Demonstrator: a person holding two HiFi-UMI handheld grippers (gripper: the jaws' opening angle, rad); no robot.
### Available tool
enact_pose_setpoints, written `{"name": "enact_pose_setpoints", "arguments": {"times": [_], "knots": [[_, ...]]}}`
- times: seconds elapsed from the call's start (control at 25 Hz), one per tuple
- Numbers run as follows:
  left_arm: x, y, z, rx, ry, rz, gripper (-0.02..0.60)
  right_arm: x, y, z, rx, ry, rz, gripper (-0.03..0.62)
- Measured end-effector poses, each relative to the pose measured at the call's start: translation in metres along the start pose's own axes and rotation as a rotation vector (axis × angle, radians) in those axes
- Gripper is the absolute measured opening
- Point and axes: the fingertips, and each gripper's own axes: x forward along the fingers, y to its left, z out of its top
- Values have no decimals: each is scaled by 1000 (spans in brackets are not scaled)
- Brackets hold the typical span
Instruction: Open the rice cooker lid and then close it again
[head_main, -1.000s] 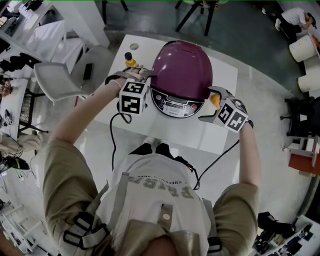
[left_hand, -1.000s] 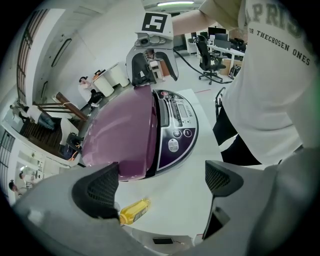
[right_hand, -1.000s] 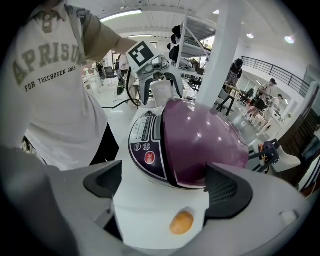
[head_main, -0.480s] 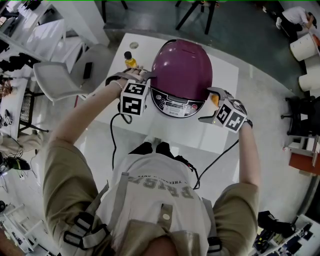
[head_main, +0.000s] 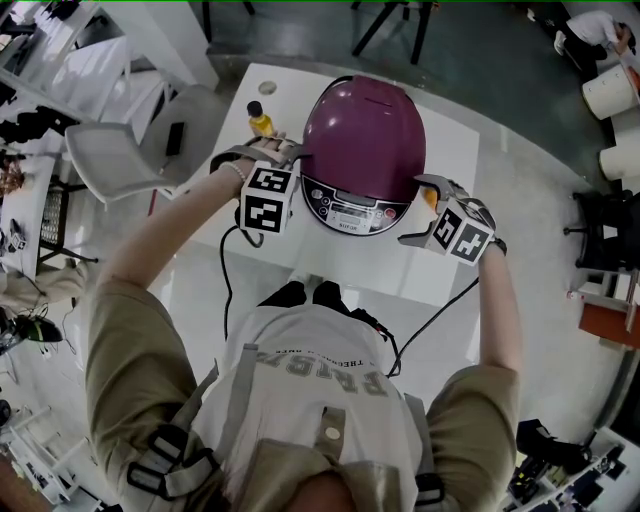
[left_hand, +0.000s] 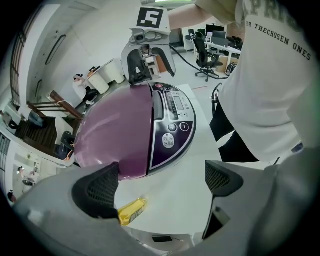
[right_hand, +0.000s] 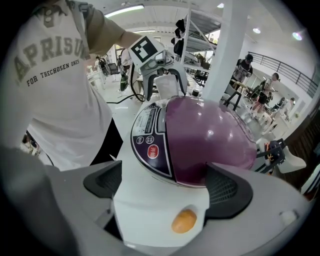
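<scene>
The purple rice cooker stands on the white table with its domed lid down and its dark control panel facing me. My left gripper is open at the cooker's left side, with one jaw near the lid's edge and nothing between them. My right gripper is open at the cooker's right front corner, also empty. In the left gripper view the cooker lies beyond the open left gripper. The right gripper view shows the cooker past the open right gripper.
A small yellow bottle stands on the table behind my left gripper, and an orange object lies by the right jaws. A grey chair is left of the table. Black cables hang off the table's front edge.
</scene>
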Motion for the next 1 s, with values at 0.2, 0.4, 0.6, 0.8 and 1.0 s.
{"name": "enact_pose_setpoints", "arguments": {"times": [0.2,0.4,0.6,0.8,1.0], "knots": [[2,-2,0,-16,-2,-27,557,4,1,-1,-4,30,14,495],[4,-2,-2,13,27,-19,557,4,2,-2,-6,39,26,495],[6,-2,-4,19,46,-17,558,6,0,-3,0,32,22,495],[6,-3,-5,21,61,-23,560,5,0,0,17,32,26,495],[5,-2,-4,8,44,-28,558,6,0,0,22,30,23,495]]}}
